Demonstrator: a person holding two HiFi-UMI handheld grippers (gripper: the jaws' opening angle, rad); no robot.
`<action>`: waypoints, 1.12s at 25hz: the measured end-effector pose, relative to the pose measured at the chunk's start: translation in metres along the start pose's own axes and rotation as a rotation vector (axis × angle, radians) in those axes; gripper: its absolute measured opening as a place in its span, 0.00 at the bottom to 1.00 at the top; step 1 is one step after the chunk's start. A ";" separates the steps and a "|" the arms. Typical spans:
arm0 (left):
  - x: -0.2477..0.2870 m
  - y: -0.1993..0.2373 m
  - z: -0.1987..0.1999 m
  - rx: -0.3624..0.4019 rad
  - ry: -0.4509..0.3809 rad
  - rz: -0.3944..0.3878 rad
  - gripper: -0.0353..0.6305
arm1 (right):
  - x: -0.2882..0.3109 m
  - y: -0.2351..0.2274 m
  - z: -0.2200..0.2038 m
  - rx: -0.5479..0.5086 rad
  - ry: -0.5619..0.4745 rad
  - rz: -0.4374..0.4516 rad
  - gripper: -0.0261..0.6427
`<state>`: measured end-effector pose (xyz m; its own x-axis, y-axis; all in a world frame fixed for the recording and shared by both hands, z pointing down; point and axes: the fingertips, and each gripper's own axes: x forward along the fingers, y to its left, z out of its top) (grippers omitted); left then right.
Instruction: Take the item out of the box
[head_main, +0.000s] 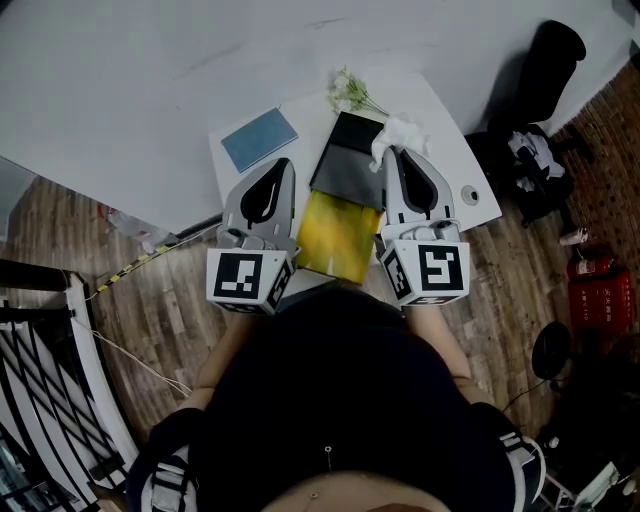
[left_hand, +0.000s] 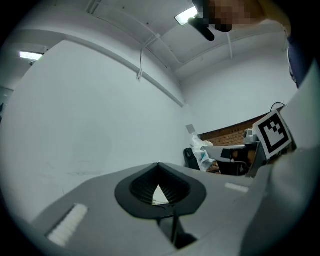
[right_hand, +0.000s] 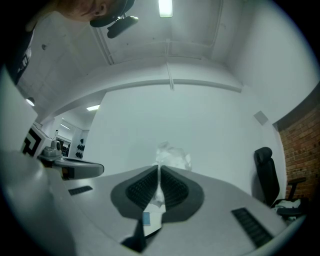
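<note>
White crumpled item (head_main: 400, 132) sits pinched at the tip of the right gripper (head_main: 393, 152), by the far right corner of the box (head_main: 345, 170). Can't tell from the head view if it touches the box. In the right gripper view the jaws of the right gripper (right_hand: 159, 170) are nearly together on the thin item (right_hand: 172, 156), which bunches out just past the tips; a white bit with a blue patch shows lower between the pads. Left gripper (head_main: 283, 165) is beside the left edge of the box. In the left gripper view its (left_hand: 159, 165) jaw tips meet with nothing between them, and only a small triangular gap shows behind the tips. The box lies between the 2 grippers on the white table (head_main: 450, 150), with its far half dark grey and its near half yellow. Blue book (head_main: 259, 138) lies flat left of the box, apart from it. Small flowers (head_main: 350, 90) lie at the far table edge. Black office chair (head_main: 545, 60) stands off to the right.
</note>
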<state>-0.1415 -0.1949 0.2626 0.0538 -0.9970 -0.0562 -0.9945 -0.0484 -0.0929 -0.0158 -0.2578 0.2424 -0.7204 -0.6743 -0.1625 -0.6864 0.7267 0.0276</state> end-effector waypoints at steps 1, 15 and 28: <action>-0.001 -0.001 0.001 -0.007 -0.005 0.001 0.07 | -0.001 0.000 0.000 0.001 0.001 0.000 0.08; -0.005 -0.004 -0.004 -0.027 -0.006 -0.001 0.07 | -0.005 0.002 -0.004 -0.030 0.007 -0.006 0.07; -0.014 0.002 -0.008 -0.041 0.000 0.036 0.07 | -0.003 0.010 -0.011 -0.012 0.022 0.033 0.07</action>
<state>-0.1449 -0.1816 0.2716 0.0176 -0.9981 -0.0591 -0.9987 -0.0146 -0.0497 -0.0219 -0.2496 0.2540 -0.7448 -0.6524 -0.1401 -0.6630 0.7474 0.0442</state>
